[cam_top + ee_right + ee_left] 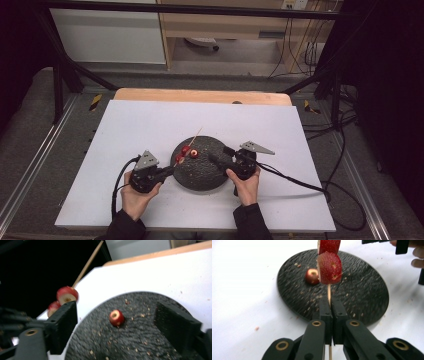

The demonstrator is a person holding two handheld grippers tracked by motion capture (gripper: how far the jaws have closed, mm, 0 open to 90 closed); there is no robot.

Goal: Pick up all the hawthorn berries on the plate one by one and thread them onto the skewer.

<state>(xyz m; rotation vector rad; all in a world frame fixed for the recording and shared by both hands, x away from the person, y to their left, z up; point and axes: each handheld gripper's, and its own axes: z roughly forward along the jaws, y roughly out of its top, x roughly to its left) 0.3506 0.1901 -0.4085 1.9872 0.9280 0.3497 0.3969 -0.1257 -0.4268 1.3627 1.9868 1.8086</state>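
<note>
Already my left gripper (pixel 329 308) clamped the skewer (pixel 328 293) of two fruit slices (pixel 329 267), while my right gripper (pixel 117 322) stood released, due next to pinch the loose slice (pixel 116 317) on the plate (pixel 140 345).

The left gripper (pixel 331 305) is clamping its two black jaws tight on a thin wooden skewer (pixel 328 293), which is running straight up toward twelve o'clock. Two red fruit pieces (pixel 329 267) are sitting threaded on it, stacked one above the other. Behind them a round black plate (pixel 364 292) is lying on the white table (pixel 244 290), scattered with crumbs. One loose red fruit piece (pixel 312 276) is resting on the plate at about eleven o'clock from the jaws.
</note>
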